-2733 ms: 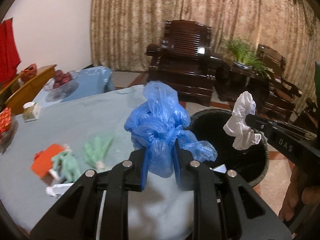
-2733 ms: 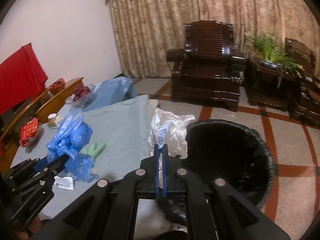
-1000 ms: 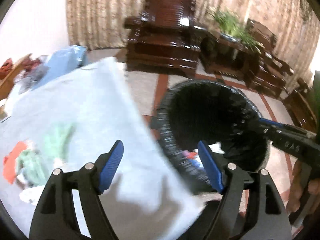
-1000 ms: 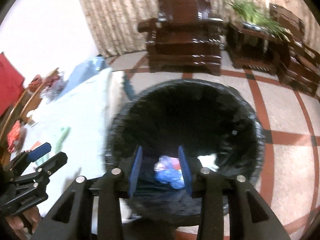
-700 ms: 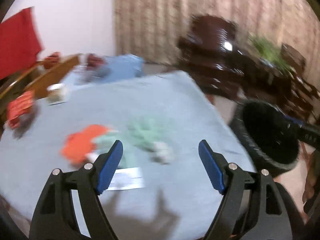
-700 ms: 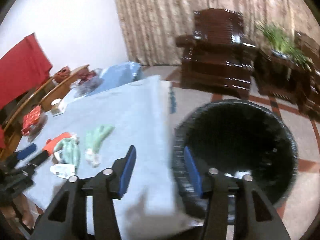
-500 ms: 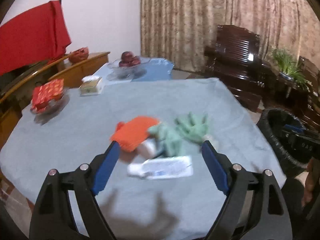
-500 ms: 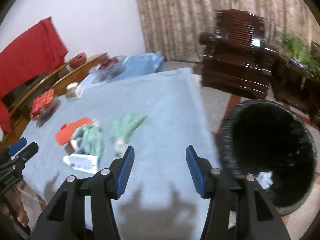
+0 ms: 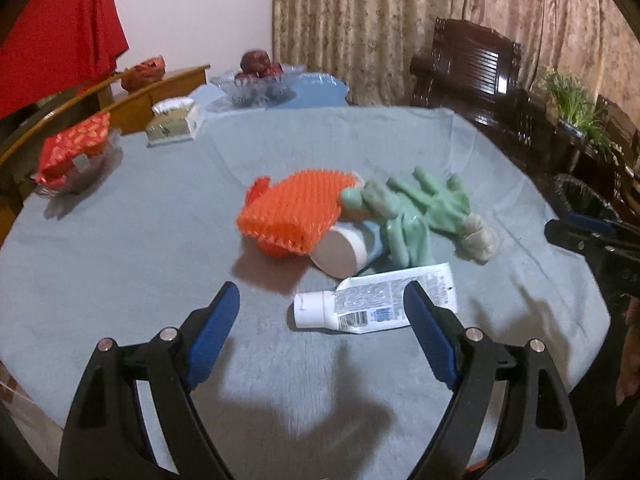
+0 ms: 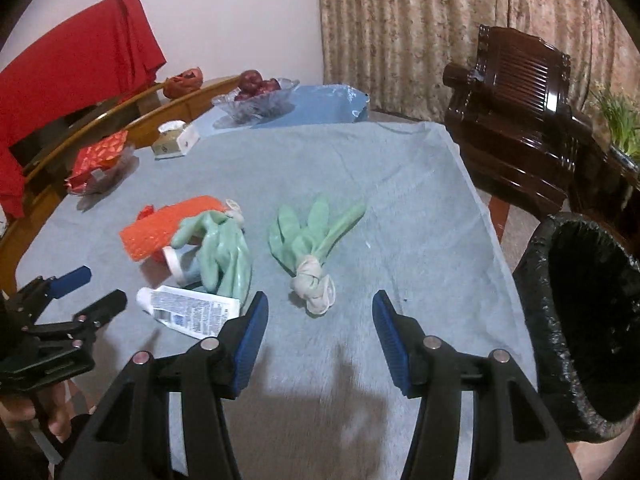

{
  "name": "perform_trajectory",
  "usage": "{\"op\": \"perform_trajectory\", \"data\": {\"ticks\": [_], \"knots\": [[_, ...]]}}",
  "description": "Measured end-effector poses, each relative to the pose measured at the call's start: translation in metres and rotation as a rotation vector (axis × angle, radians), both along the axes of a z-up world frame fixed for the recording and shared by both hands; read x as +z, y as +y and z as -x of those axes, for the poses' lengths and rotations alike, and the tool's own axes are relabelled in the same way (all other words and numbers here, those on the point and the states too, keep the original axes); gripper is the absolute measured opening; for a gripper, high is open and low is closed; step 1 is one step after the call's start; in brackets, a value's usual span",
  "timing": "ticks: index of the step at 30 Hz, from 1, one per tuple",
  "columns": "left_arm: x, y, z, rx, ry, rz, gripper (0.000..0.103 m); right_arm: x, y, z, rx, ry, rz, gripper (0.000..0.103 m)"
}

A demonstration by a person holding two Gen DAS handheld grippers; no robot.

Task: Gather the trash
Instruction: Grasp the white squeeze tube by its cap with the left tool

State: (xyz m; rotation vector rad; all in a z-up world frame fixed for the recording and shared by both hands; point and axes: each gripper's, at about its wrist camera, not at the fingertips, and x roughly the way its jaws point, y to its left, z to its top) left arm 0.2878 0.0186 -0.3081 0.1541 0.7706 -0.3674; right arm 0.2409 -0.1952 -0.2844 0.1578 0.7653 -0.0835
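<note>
While both of your grippers hang empty over the grey-blue tablecloth (image 10: 380, 184), the relation that decides the next move is which piece of trash lies in front of which jaws. Your left gripper (image 9: 322, 318) has its jaws spread wide, and the white squeezed plastic tube with printed label (image 9: 376, 304) lies right between the two blue pads, just ahead of them. Its long axis runs across the jaws, cap toward the left pad, so I think you must turn the wrist or take it at one end. Just behind the tube are the orange foam net sleeve (image 9: 290, 210), a small cup on its side (image 9: 346, 248) and one pale green rubber glove (image 9: 404, 220), all touching one another. Your right gripper (image 10: 318, 330) is also released, and the second pale green rubber glove with a knotted cuff (image 10: 316, 236) lies straight ahead of it, well apart from the tube, with the knot toward you and the fingers pointing away. This glove is nearer to the right hand, and the black lined trash bin (image 10: 588, 320) stands beyond the table edge on that same side.
</note>
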Motion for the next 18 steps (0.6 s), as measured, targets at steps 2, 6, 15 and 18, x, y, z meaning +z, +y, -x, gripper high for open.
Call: {"op": "perform_trajectory", "data": {"ticks": [2, 6, 15, 18], "knots": [[-0.013, 0.000, -0.008, -0.006, 0.025, -0.001, 0.082, -0.007, 0.001, -0.005, 0.000, 0.018, 0.000, 0.054], [-0.035, 0.001, -0.024, -0.014, 0.074, -0.008, 0.082, -0.018, 0.005, -0.015, 0.002, 0.038, 0.001, 0.054], [-0.060, -0.007, -0.035, -0.062, 0.160, -0.011, 0.069, -0.029, 0.000, -0.021, -0.004, 0.063, -0.012, 0.054], [-0.057, -0.013, -0.024, -0.080, 0.155, -0.019, 0.059, -0.033, -0.002, -0.022, -0.003, 0.082, -0.018, 0.054]]}}
